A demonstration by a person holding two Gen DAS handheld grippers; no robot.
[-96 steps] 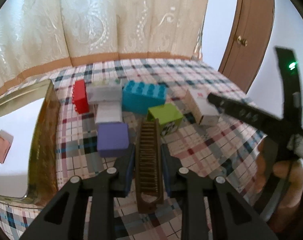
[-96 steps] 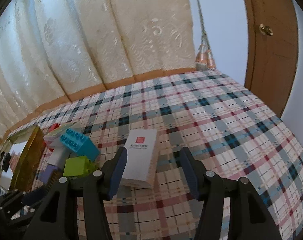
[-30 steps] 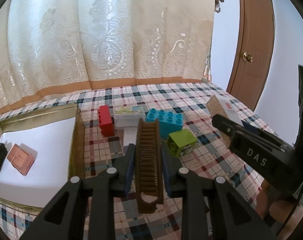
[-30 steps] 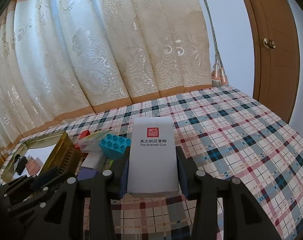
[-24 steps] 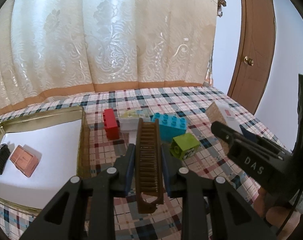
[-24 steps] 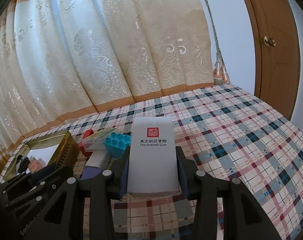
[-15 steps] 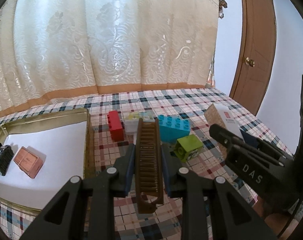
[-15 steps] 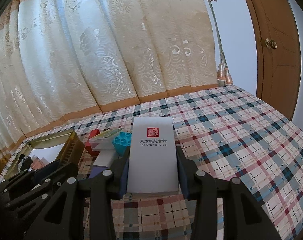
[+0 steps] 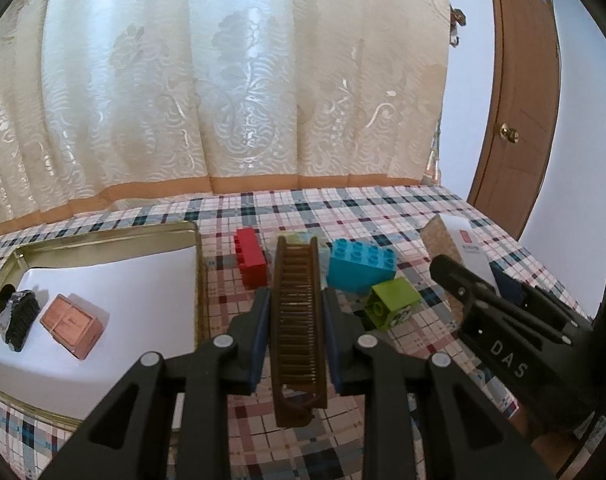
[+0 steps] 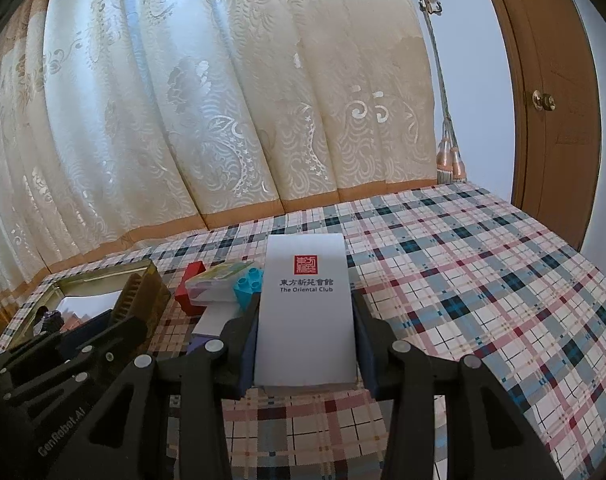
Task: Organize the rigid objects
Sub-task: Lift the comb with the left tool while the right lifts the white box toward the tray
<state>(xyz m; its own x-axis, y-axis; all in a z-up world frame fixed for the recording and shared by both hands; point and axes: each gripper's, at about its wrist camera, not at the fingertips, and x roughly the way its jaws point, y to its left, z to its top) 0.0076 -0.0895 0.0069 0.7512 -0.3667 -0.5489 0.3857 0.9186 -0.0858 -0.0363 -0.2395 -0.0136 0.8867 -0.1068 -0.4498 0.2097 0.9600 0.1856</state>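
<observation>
We record one flat surface under a plaid cloth (image 9: 383,208) of red, blue and cream checks. Lying directly on it: a shallow gold metal tray (image 9: 103,236) with a white floor, at the left; just right of it, a red plastic building brick (image 9: 250,256); a pale box-like piece behind, mostly hidden; a cyan studded brick (image 9: 361,266); and a lime-green cube brick (image 9: 391,304) touching the cyan one's near corner.

Both wrist cams look fwd/down from close above table, sharing tray (image 9: 197,264) & blocks (image 9: 361,266).
</observation>
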